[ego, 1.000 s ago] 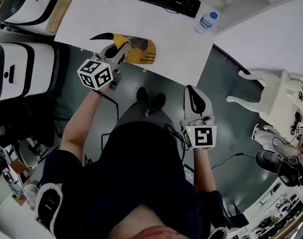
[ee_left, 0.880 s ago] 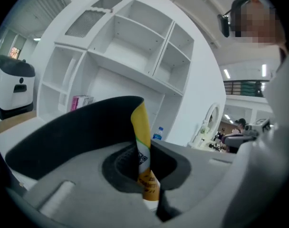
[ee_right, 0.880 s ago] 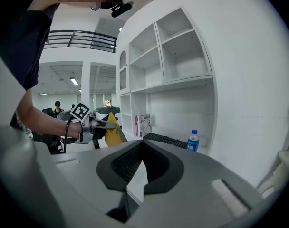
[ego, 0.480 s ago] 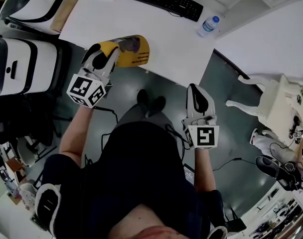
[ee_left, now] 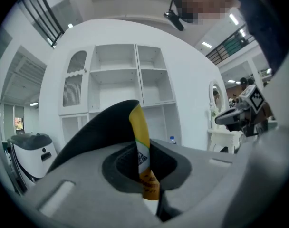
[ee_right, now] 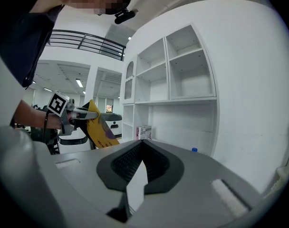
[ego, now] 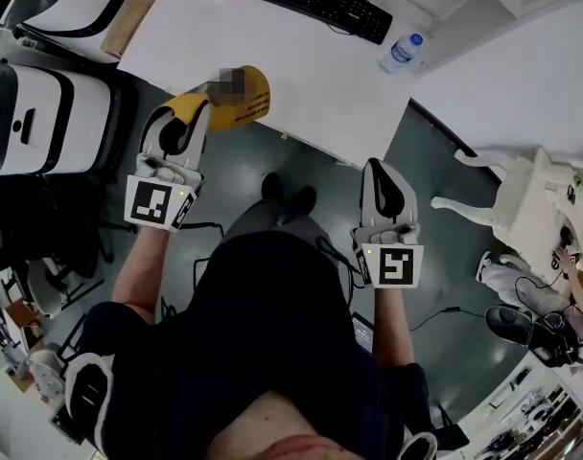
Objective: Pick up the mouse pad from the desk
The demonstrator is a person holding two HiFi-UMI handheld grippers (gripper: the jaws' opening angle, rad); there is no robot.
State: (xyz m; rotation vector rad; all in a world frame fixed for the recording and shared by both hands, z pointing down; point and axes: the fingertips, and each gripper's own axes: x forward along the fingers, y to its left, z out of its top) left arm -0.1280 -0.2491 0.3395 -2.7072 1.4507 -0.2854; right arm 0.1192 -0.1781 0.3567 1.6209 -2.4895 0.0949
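Mouse pad is clear of the desk, up in the air over its near edge, left gripper clenched on one end of it. Reads as light, thin, floppy; rubber back shouldn't slip, so an edge pinch does it, though a deeper bite would cut the droop. Left gripper view shows it edge-on, black back curling over, which the head view misses. Right gripper jaws pressed together, empty; its view catches the pad's yellow face side-on
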